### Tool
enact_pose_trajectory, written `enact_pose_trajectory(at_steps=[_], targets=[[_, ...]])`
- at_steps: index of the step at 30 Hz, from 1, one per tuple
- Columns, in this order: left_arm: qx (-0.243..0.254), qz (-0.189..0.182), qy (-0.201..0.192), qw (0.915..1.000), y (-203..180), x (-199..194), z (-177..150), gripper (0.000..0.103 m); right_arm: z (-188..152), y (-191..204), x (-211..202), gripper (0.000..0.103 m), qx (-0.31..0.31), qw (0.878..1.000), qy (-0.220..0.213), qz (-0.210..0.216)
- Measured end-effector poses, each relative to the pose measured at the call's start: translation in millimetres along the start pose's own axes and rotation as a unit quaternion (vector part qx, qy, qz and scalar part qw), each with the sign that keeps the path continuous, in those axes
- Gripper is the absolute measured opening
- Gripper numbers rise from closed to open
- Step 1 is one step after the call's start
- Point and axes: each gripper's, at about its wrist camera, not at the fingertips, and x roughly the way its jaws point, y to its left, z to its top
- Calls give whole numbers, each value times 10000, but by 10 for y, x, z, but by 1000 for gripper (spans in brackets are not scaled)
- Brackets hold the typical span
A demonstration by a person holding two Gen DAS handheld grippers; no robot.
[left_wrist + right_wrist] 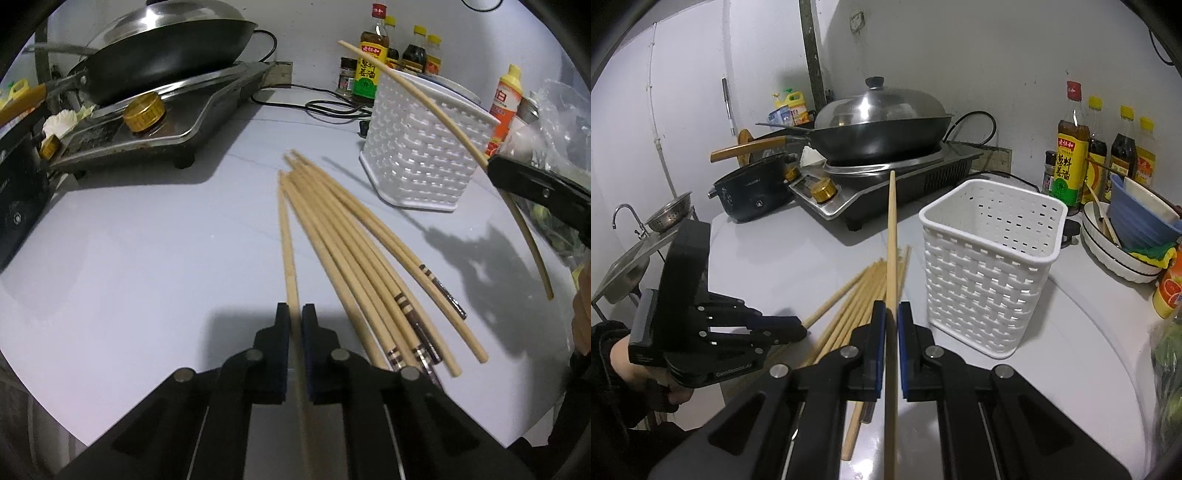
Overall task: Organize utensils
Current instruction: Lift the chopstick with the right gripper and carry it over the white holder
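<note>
Several wooden chopsticks lie in a loose bundle on the white countertop, also seen as the chopstick bundle in the right wrist view. My left gripper is shut on one chopstick at the bundle's left edge, low on the counter. My right gripper is shut on another chopstick, held in the air and pointing toward the stove. The white woven utensil basket stands empty just right of that raised stick. The right gripper's arm carries its chopstick across the basket.
A stove with a lidded wok stands behind the chopsticks. Sauce bottles line the back wall. Stacked bowls sit at the right, a dark pot and a sink at the left. A black cable crosses the counter.
</note>
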Motion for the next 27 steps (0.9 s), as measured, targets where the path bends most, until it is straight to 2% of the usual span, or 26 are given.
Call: enact_pose_trajectory(at_steps=[11, 19, 27], targets=[[-341, -294, -409, 9982, 164, -235, 100, 6, 214, -99, -214, 6, 85, 9997, -197, -90], [-381, -492, -1079, 9922, 239, -673, 331, 6, 558, -202, -386, 6, 84, 9987, -484, -127], [-168, -665, -1670, 9836, 216, -939, 689, 6, 955, -397, -359, 6, 145, 9977, -631, -203]])
